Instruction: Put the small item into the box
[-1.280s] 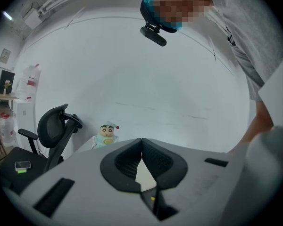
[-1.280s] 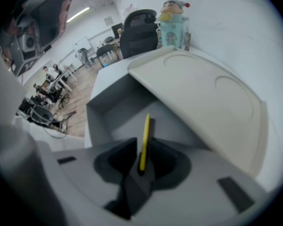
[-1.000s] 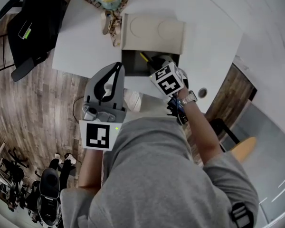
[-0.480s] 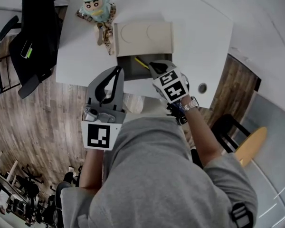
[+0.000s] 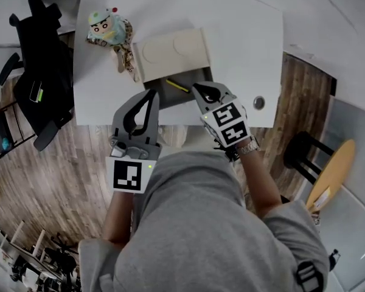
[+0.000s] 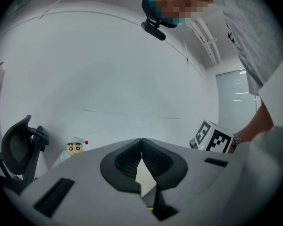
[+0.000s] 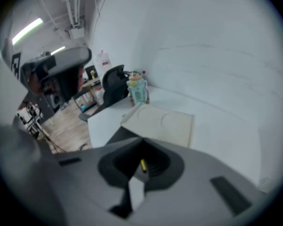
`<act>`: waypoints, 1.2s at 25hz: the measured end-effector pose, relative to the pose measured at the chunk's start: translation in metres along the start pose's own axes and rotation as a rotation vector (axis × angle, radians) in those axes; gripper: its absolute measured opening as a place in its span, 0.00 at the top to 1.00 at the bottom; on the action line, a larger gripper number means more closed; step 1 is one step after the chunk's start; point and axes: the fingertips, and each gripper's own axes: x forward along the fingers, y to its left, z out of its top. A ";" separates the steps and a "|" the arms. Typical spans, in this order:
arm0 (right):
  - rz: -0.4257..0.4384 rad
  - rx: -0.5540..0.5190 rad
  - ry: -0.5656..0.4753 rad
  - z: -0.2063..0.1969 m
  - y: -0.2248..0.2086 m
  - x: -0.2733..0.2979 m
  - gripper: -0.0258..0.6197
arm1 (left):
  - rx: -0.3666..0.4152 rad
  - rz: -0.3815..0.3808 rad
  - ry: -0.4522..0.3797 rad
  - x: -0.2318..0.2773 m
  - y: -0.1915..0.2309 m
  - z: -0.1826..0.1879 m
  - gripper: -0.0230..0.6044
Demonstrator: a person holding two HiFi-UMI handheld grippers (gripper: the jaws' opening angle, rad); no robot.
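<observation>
On the white table (image 5: 243,47) stands a box (image 5: 198,83) whose beige lid (image 5: 170,53) is slid back, baring its dark inside. In that opening lies a thin yellow stick-like item (image 5: 177,85). My right gripper (image 5: 196,88) is shut with nothing in it, its tip at the opening's near right corner. In the right gripper view the yellow item (image 7: 143,165) shows just beyond the closed tips of the right gripper (image 7: 141,142), with the lid (image 7: 162,124) behind. My left gripper (image 5: 152,93) is shut and empty at the box's near left edge; its jaws meet in the left gripper (image 6: 141,140) view.
A cartoon doll (image 5: 106,26) sits left of the box at the table's far left. A black office chair (image 5: 39,72) stands on the wood floor to the left. A round hole (image 5: 259,103) marks the table's near right edge. A stool (image 5: 331,172) stands at the right.
My right gripper has drawn back from over the box opening toward the table's near edge. The yellow item stays in the box. The head view has shifted, so the table sits further left.
</observation>
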 end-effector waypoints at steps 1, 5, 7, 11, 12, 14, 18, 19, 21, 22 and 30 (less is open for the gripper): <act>-0.012 0.012 -0.023 0.005 0.000 -0.006 0.91 | 0.003 -0.012 -0.002 0.001 -0.002 0.001 0.91; -0.053 0.065 -0.109 0.021 -0.001 -0.028 0.91 | 0.013 -0.065 -0.010 0.007 -0.007 0.007 0.91; -0.069 0.103 -0.152 0.027 -0.002 -0.038 0.91 | 0.018 -0.094 -0.011 0.009 -0.010 0.009 0.91; -0.097 0.177 -0.244 0.044 0.000 -0.057 0.91 | 0.029 -0.144 -0.009 0.013 -0.013 0.012 0.91; -0.106 0.191 -0.273 0.049 0.001 -0.062 0.91 | 0.032 -0.155 -0.009 0.013 -0.013 0.013 0.91; -0.129 0.215 -0.332 0.058 0.003 -0.074 0.91 | 0.032 -0.176 -0.015 0.013 -0.015 0.017 0.91; -0.174 0.233 -0.429 0.075 0.011 -0.097 0.91 | 0.009 -0.208 -0.038 0.010 -0.017 0.026 0.91; -0.183 0.231 -0.444 0.079 0.014 -0.101 0.91 | 0.007 -0.213 -0.043 0.009 -0.017 0.027 0.91; -0.201 0.223 -0.467 0.084 0.018 -0.110 0.91 | 0.011 -0.221 -0.050 0.006 -0.016 0.028 0.91; -0.210 0.221 -0.479 0.086 0.020 -0.115 0.91 | 0.016 -0.226 -0.054 0.004 -0.016 0.029 0.91; -0.258 0.220 -0.574 0.102 0.038 -0.145 0.91 | 0.066 -0.241 -0.115 -0.016 -0.007 0.045 0.91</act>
